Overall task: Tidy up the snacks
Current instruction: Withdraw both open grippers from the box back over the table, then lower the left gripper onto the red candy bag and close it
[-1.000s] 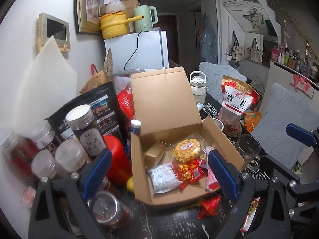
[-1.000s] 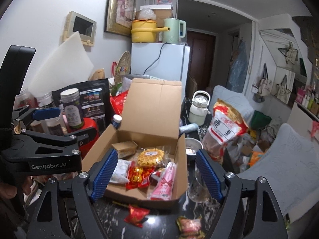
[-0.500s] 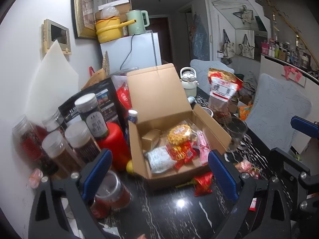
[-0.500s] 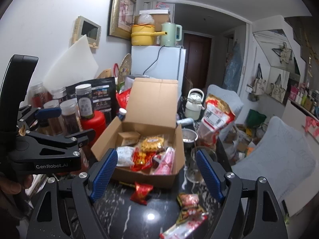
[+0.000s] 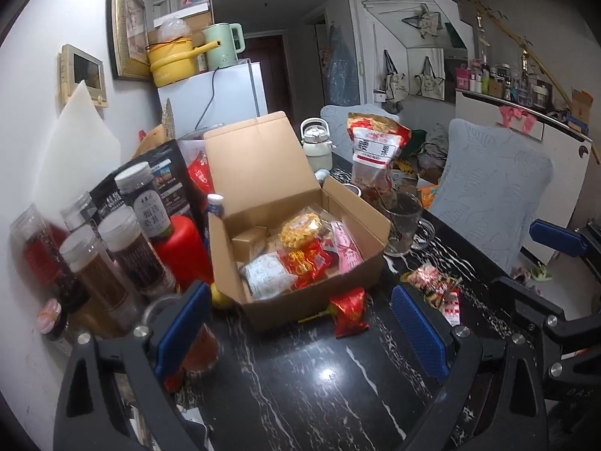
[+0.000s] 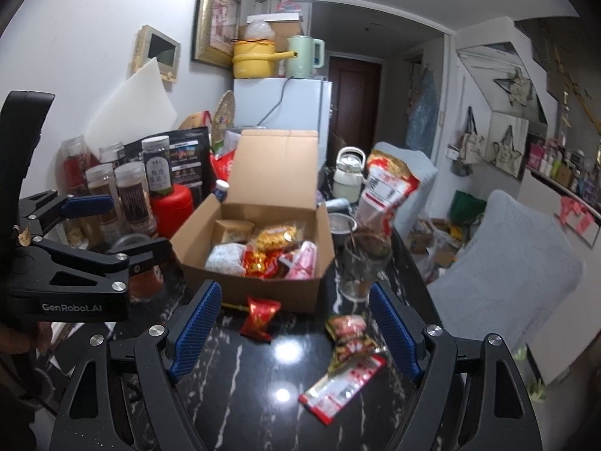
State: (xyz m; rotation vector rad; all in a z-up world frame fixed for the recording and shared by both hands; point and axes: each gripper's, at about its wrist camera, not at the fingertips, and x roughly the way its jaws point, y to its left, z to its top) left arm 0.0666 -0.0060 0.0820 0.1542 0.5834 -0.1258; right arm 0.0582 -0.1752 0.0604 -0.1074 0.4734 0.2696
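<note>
An open cardboard box [image 5: 360,270] [image 6: 259,289] stands on the black marble table with several snack packets inside. A small red packet [image 5: 349,310] [image 6: 260,315] lies just in front of the box. More loose packets [image 6: 347,332] lie to its right, with a long red-and-white packet [image 6: 340,385] nearest me. My left gripper [image 5: 300,323] is open and empty, held back from the box. My right gripper [image 6: 296,327] is open and empty too, with the loose packets in front of its fingers. The left gripper [image 6: 124,233] shows at the left of the right wrist view.
Several jars [image 5: 124,251] and a red container [image 5: 180,248] crowd the table's left side by the wall. A glass mug [image 5: 403,225] [image 6: 362,267], a large red snack bag [image 5: 375,150] and a white kettle [image 5: 317,146] stand right of the box. A grey chair [image 5: 492,195] sits at right.
Both grippers have drawn back from the box, which now looks smaller. More bare table and the loose packets in front of the box have come into view. Both stay open.
</note>
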